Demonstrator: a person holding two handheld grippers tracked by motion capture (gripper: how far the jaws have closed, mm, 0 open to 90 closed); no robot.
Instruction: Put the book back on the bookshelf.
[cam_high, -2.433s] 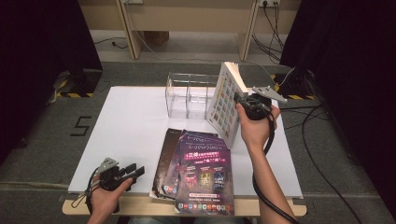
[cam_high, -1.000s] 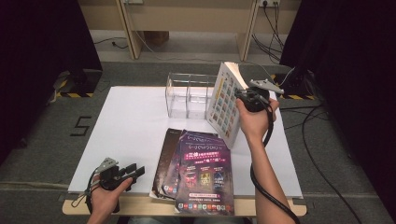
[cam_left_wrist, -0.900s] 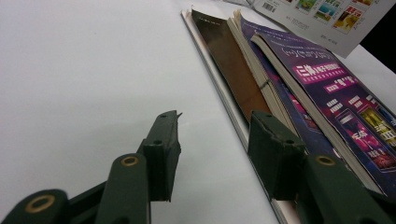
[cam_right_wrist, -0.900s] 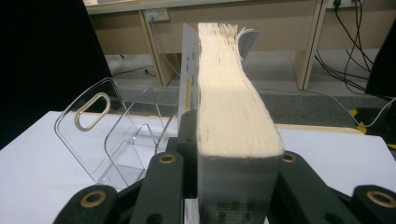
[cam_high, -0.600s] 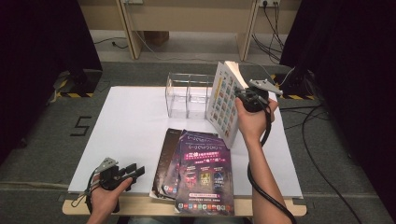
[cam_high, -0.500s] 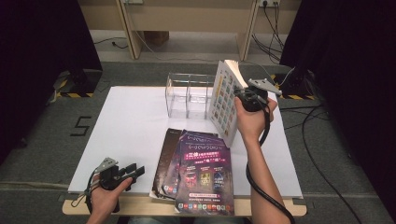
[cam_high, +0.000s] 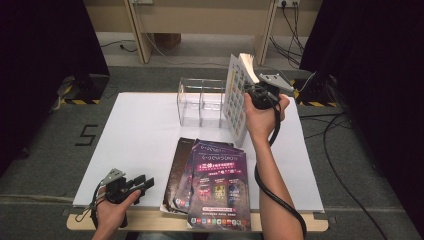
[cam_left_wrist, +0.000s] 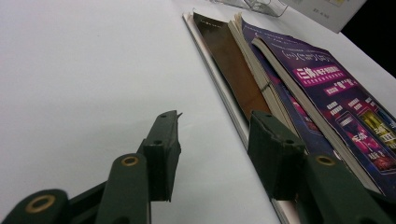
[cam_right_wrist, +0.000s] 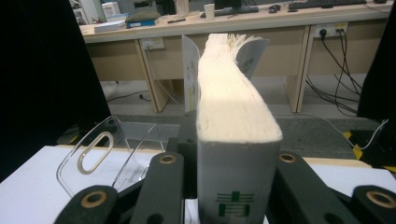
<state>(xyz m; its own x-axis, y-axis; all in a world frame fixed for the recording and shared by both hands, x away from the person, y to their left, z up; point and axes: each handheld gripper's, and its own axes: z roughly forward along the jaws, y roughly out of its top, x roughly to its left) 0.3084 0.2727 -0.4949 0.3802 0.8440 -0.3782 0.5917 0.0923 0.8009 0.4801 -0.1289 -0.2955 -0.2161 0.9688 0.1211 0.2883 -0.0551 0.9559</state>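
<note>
A thick white book (cam_high: 236, 97) stands upright in the air just right of a clear two-bay acrylic holder (cam_high: 200, 102), and my right gripper (cam_high: 256, 95) is shut on its spine. The right gripper view looks along the book (cam_right_wrist: 231, 107), clamped between both jaws, with the clear holder (cam_right_wrist: 107, 149) to the left. A fanned stack of purple magazines (cam_high: 215, 185) lies at the table's front middle. My left gripper (cam_high: 142, 184) rests near the front left edge, open, with nothing between its jaws. In its own view the left gripper (cam_left_wrist: 215, 135) points along the magazines' edge (cam_left_wrist: 317, 88).
The white table (cam_high: 140, 130) has bare room on its left half. Wooden furniture legs and cables stand on the floor beyond the far edge. A cable hangs from the right gripper along the forearm.
My right gripper has carried the book slightly up and toward the far side. The left gripper and the magazines have stayed put.
</note>
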